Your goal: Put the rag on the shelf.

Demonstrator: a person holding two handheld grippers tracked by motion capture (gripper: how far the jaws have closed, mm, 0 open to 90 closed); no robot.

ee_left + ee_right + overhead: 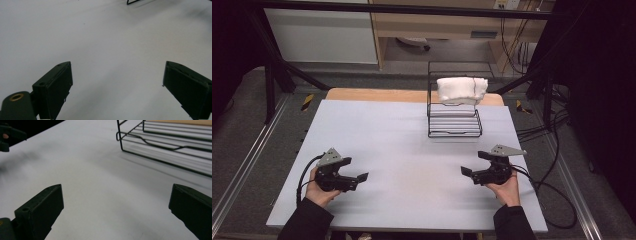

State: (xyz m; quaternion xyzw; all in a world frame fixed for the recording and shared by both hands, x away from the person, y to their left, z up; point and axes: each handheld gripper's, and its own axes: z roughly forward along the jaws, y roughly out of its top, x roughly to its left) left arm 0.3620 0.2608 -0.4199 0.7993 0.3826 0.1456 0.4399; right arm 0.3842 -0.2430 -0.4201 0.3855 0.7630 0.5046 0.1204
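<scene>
A black wire rack stands on the pale table at the back right, and a folded white towel lies on its upper shelf. My left gripper hovers low over the near left of the table, open, with nothing between its jaws. At the near right my right gripper is open too, its jaws wide apart over bare table. The rack's lower shelf lies ahead and to the right in the right gripper view. Both grippers point toward the table's middle.
Black cables trail off the table's right edge. A wooden strip runs along the far edge behind the table. Black frame posts stand at the far left and right. The other gripper shows at the far left of the right gripper view.
</scene>
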